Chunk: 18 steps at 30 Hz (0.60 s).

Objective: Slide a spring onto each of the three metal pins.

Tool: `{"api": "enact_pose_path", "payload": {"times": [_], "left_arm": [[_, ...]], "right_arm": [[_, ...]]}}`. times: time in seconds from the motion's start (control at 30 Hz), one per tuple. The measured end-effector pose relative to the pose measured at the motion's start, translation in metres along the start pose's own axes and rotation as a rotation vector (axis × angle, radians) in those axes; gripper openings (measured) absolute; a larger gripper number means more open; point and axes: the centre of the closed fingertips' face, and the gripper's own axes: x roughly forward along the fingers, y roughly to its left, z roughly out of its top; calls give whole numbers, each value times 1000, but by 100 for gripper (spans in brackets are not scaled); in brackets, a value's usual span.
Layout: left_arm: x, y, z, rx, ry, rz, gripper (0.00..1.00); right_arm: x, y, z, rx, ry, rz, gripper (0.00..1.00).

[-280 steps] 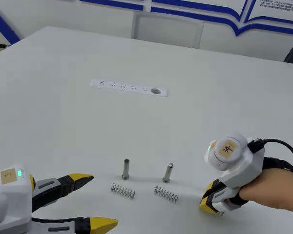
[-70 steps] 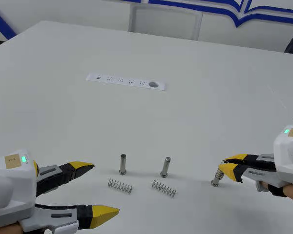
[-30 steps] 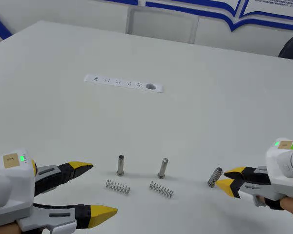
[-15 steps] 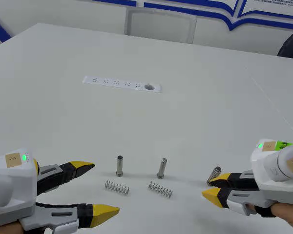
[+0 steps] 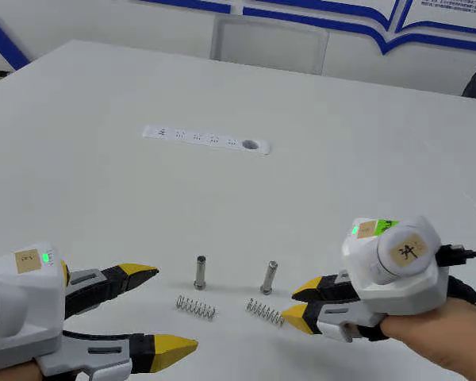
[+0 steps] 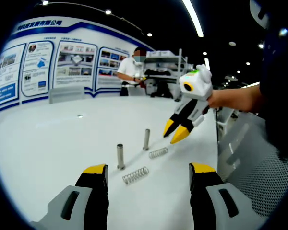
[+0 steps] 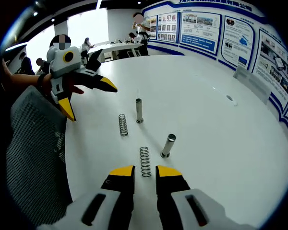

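Two bare metal pins stand upright on the white table, the left pin (image 5: 201,272) (image 6: 120,156) (image 7: 138,110) and the right pin (image 5: 270,278) (image 6: 146,139) (image 7: 168,145). A loose spring lies in front of each: the left spring (image 5: 196,308) (image 6: 136,175) (image 7: 123,124) and the right spring (image 5: 266,312) (image 6: 158,152) (image 7: 144,161). My right gripper (image 5: 293,302) (image 7: 145,171) (image 6: 180,132) is open a little and holds nothing, its tips just short of the right spring's near end. My left gripper (image 5: 165,309) (image 6: 149,170) (image 7: 92,103) hangs wide open to the left of the left spring.
A white power strip (image 5: 206,139) lies flat further back on the table (image 5: 103,182). A grey chair (image 5: 270,44) stands at the far edge. A mesh chair back (image 7: 33,158) is close beside the near table edge. People stand far off in the room.
My right gripper let go of the third pin, which carried a spring, and moved left to the right spring. That pin is now behind the gripper. The left gripper stayed put.
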Motion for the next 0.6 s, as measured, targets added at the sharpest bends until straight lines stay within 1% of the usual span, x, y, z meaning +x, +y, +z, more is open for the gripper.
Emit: {"api": "enact_pose_path", "payload": {"times": [0.13, 0.33, 0.47, 0.6], "left_arm": [[0, 0, -1, -2, 1, -1, 70], [2, -2, -1, -2, 3, -7, 69], [2, -2, -1, -3, 2, -9, 69], [2, -2, -1, -6, 0, -10, 69]], "right_arm": [[11, 3, 4, -26, 21, 24, 18], [29, 4, 8, -59, 52, 42, 18], [38, 4, 8, -78, 80, 48, 17], [46, 2, 6, -79, 104, 48, 17]]}}
